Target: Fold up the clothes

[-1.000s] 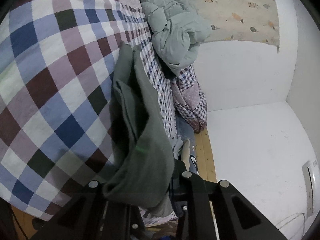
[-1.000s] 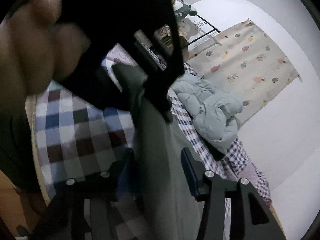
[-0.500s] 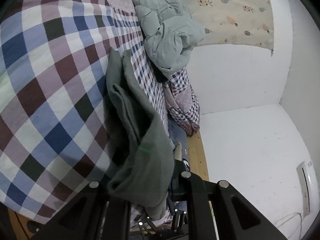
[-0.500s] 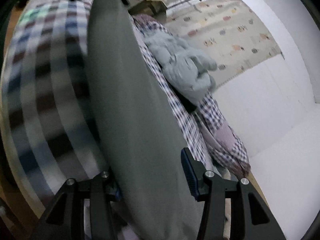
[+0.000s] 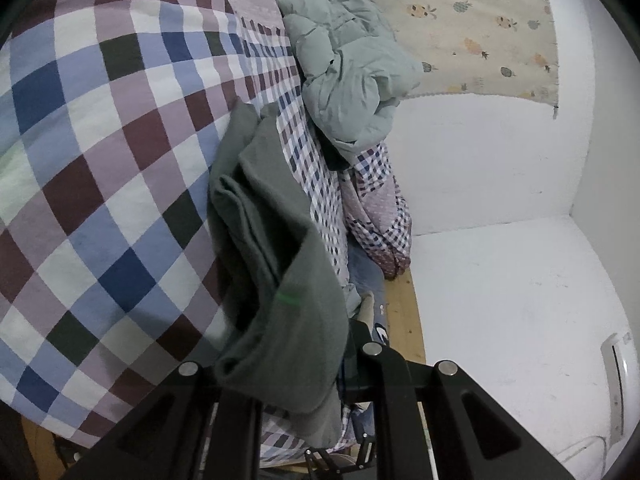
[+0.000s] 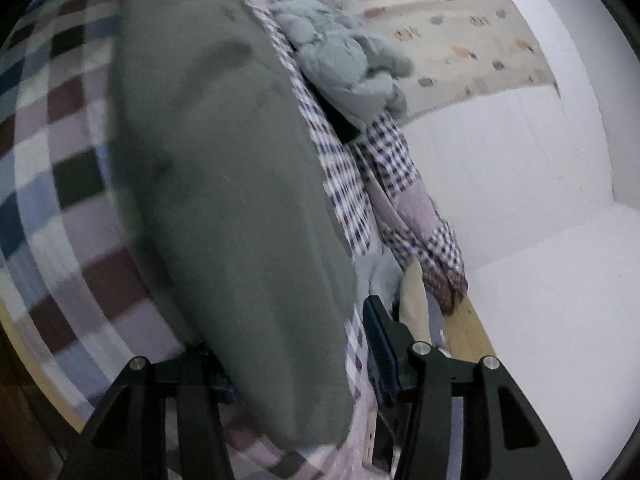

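A bed is covered by a checked quilt [image 5: 100,184] in blue, maroon and white; white walls [image 5: 500,168] meet in a corner beyond it, and a fruit-print cloth [image 5: 472,20] is hung above. A pale green padded jacket [image 5: 344,64] is heaped along the far edge of the bed, over a small-check sheet [image 5: 316,184], with a strip of wooden frame [image 5: 404,312] exposed below. The grey-green garment [image 5: 280,264] is draped across the quilt near that edge. One bunched end is gripped by the left gripper [image 5: 280,364]. In the right view the garment [image 6: 224,184] is spread between the fingers of the right gripper [image 6: 292,364]; whether it is clamped cannot be told. The quilt to the left is unoccupied.
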The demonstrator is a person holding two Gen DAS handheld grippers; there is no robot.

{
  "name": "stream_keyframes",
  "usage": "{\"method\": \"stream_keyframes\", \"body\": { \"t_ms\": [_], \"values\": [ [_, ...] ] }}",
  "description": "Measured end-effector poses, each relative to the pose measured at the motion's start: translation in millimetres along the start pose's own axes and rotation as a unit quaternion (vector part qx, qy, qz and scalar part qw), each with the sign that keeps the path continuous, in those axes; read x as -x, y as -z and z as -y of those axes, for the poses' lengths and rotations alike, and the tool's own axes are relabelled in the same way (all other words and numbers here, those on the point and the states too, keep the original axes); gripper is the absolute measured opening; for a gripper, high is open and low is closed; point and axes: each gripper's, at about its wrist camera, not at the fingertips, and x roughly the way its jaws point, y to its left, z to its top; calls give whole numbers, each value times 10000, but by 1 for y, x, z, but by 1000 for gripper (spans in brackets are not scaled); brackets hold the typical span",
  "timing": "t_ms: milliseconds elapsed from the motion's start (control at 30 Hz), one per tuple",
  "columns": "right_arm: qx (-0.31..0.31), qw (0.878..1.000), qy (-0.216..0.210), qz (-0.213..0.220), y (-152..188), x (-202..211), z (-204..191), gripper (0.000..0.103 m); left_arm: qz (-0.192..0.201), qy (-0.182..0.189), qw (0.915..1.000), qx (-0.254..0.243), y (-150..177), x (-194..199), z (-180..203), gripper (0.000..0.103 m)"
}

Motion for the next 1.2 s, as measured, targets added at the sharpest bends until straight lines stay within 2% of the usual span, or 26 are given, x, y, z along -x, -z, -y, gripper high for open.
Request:
{"method": "stream_keyframes", "body": {
  "t_ms": [167, 200, 267, 300, 433, 600, 800, 967, 1200],
  "values": [
    [80, 9998, 97, 122, 1, 5, 2, 51, 19, -108, 9999, -6, 0, 1, -1, 11],
    [97, 9998, 72, 134, 2, 5, 2, 47, 15, -142, 9999, -12, 0, 1, -2, 11],
    [91, 9998, -22, 154, 4, 8, 3, 22, 21, -233, 9997, -14, -1, 2, -4, 11],
    [80, 9999, -50, 142, 3, 8, 3, 17, 26, -277, 9996, -16, -1, 2, -5, 11],
    [-63, 9998, -184, 80, 2, 12, 7, 10, 50, -429, 9990, -116, 0, 4, -4, 11],
    [-332, 9990, -286, 44, -6, 20, 29, 8, 119, -412, 9982, -415, 1, 14, 11, 11],
    [-527, 9979, -149, 336, -23, 42, 70, 7, 249, -138, 9972, -690, 2, 35, 43, 11],
    [-663, 9960, 89, 589, -39, 62, 110, 7, 305, 247, 9951, -910, 3, 60, 90, 11],
    [-996, 9915, 203, 809, -49, 99, 163, 7, 474, 852, 9874, -1248, 10, 101, 167, 11]
  ]
}}
